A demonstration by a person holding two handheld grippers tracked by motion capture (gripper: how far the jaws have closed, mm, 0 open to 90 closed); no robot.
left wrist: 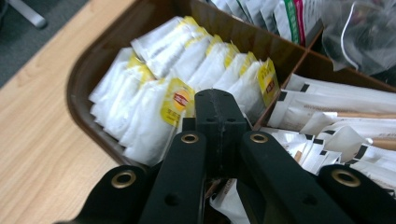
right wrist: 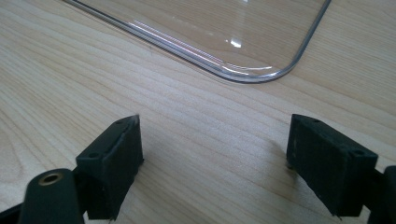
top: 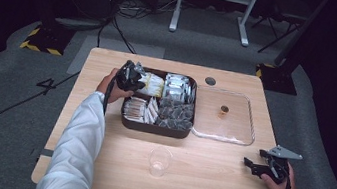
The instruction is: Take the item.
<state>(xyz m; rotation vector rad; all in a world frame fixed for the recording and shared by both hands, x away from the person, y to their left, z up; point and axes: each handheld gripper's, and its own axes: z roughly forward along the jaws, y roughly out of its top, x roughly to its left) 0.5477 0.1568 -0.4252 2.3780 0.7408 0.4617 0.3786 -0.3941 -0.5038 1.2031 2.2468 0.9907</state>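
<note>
A dark brown divided tray [top: 155, 129] sits at the table's middle. Its back-left compartment holds several white tea sachets with yellow labels [left wrist: 154, 93]. My left gripper [top: 131, 76] hangs over that compartment. Its jaws are pressed together, tips [left wrist: 219, 100] right against the sachets [top: 151, 85]; I cannot tell whether anything is pinched between them. My right gripper [top: 254, 158] rests open at the front right of the table, its jaws spread wide [right wrist: 215, 158] over bare wood, just short of a corner of the clear lid [right wrist: 224, 28].
The clear lid [top: 226, 116] lies flat to the right of the tray, with a small brown knob [top: 224, 110] on it. A clear plastic cup [top: 160, 161] stands in front of the tray. Paper-wrapped sticks [left wrist: 336, 102] and other packets fill the remaining compartments.
</note>
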